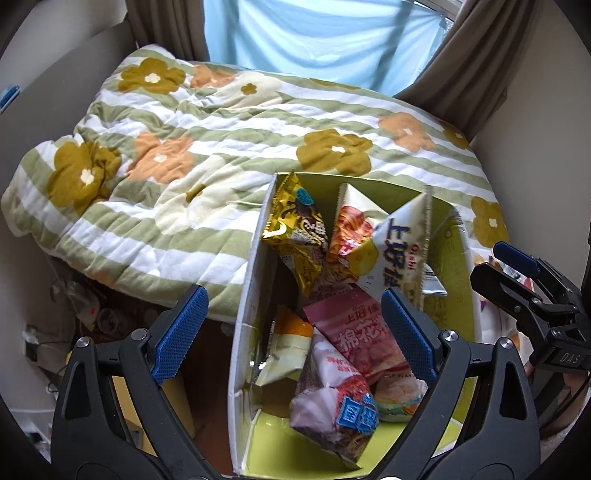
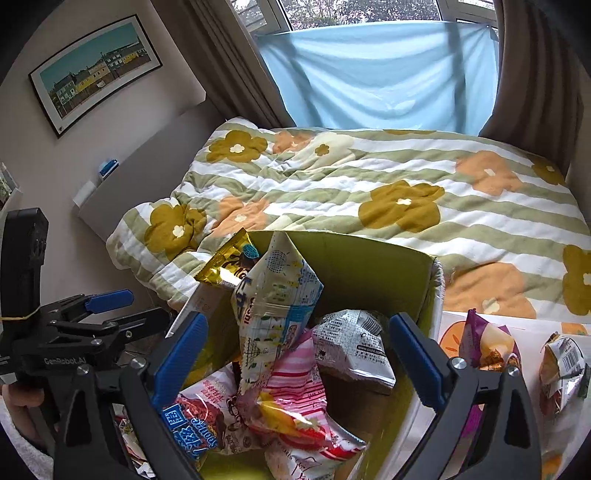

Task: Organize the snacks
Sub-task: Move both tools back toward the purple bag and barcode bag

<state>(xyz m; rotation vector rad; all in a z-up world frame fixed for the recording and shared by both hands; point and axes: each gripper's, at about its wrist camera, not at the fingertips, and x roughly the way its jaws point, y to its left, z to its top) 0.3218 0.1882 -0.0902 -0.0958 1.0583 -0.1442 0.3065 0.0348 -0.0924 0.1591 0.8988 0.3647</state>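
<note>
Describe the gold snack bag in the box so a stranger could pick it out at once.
Start at the flowered quilt on the bed; the green-lined cardboard box of snacks stands against its near edge. The gold snack bag stands upright in the box's far corner, on the left as the left wrist camera sees it, poking above the rim. It alone is shiny metallic gold with dark brown print; its neighbours are white, pink or red.

A bed covered by a striped green-and-white quilt (image 2: pixel 388 192) with mustard and orange flowers fills the room's middle. Directly behind the quilt, a pale blue sheet (image 2: pixel 376 70) hangs across a window (image 2: pixel 332 11) whose daylight glows through it, with brown curtains (image 2: pixel 229 62) on either side of the sheet. Left of the quilt, a framed picture (image 2: pixel 94 70) of coloured houses hangs on a pale wall (image 2: pixel 122 122), and below the quilt's left edge lies a dim clutter of cables (image 1: pixel 74 314) on the floor.
</note>
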